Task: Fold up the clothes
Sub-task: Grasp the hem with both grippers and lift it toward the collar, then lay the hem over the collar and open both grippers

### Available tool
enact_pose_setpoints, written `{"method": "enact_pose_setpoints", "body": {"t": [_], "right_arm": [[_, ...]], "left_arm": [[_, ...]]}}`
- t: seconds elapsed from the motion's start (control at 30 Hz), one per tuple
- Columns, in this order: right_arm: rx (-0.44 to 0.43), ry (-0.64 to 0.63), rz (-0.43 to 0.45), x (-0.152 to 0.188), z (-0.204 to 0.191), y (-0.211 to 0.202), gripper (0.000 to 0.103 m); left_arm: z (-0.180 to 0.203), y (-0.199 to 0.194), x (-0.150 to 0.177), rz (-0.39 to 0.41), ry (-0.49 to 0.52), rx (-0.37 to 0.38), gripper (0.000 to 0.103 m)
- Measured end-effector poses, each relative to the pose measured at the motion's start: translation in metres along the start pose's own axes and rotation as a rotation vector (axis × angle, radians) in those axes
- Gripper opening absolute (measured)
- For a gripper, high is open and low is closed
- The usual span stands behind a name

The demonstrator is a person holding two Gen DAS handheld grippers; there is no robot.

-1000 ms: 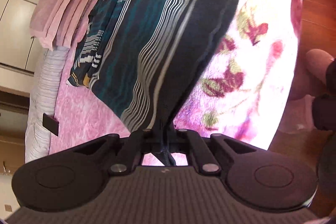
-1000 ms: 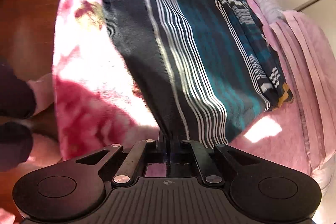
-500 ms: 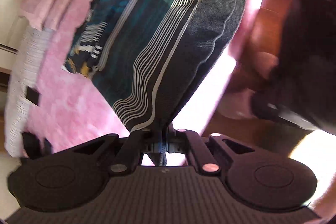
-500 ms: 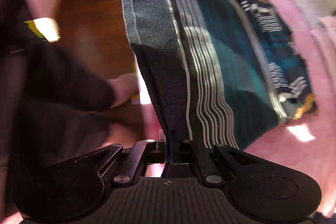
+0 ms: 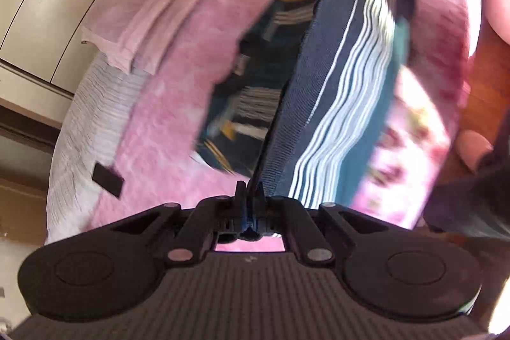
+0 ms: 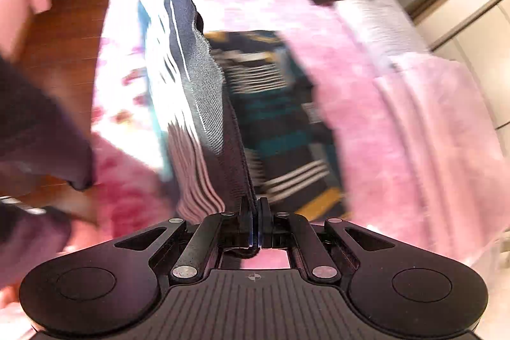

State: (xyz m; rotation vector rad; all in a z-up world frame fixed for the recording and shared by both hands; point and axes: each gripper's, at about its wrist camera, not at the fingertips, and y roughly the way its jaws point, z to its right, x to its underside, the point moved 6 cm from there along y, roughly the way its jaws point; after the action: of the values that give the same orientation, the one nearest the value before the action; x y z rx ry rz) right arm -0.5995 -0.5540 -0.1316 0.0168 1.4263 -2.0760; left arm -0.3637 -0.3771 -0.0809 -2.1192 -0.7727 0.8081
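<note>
Two grips: left gripper (image 5: 249,191) and right gripper (image 6: 255,212), each clamped on the hem of the striped garment (image 5: 338,104).
Garment: lifted edge mid-frame, rest on the pink bed (image 5: 178,91).
Risk: thin hem may slip out; uneven pull would skew the fold.
Pose: both grippers point steeply down.

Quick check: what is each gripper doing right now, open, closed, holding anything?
Left gripper: jaws closed on the hem of the striped garment.
Right gripper: jaws closed on the same garment's hem.
</note>
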Motion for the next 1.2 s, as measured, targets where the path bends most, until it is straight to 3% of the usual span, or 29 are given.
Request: {"method": "enact_pose_setpoints", "body": {"t": [0.2, 0.33, 0.6, 0.9, 1.03, 1.07, 1.1, 1.17, 1.2], "right_arm": [[0.028, 0.028, -0.097, -0.023, 0.086, 0.085, 0.001], [-0.019, 0.070, -0.180, -0.026, 0.126, 0.145, 0.001], [-0.119, 0.157, -0.273, -0.020, 0.178, 0.224, 0.001], [-0.207, 0.253, -0.283, 0.001, 0.209, 0.305, 0.001], [-0.229, 0.399, -0.270, 0.020, 0.219, 0.332, 0.001], [-0.222, 0.455, -0.255, 0.025, 0.223, 0.332, 0.005], [-0.214, 0.511, -0.239, 0.030, 0.228, 0.333, 0.017], [-0.147, 0.614, -0.207, 0.041, 0.240, 0.325, 0.033], [-0.103, 0.685, -0.195, 0.049, 0.246, 0.316, 0.035]], "left_arm": [[-0.103, 0.116, -0.038, 0.036, -0.026, 0.137, 0.002], [-0.131, 0.192, -0.051, 0.023, -0.029, 0.246, 0.002], [-0.145, 0.282, -0.045, -0.052, -0.054, 0.405, 0.002], [-0.145, 0.364, -0.042, -0.155, -0.154, 0.428, 0.004], [-0.148, 0.387, -0.034, -0.192, -0.248, 0.406, 0.024], [-0.152, 0.389, -0.033, -0.193, -0.274, 0.400, 0.030], [-0.156, 0.389, -0.031, -0.196, -0.294, 0.388, 0.034], [-0.167, 0.385, -0.025, -0.206, -0.330, 0.342, 0.034], [-0.174, 0.382, -0.019, -0.218, -0.351, 0.317, 0.034]]}}
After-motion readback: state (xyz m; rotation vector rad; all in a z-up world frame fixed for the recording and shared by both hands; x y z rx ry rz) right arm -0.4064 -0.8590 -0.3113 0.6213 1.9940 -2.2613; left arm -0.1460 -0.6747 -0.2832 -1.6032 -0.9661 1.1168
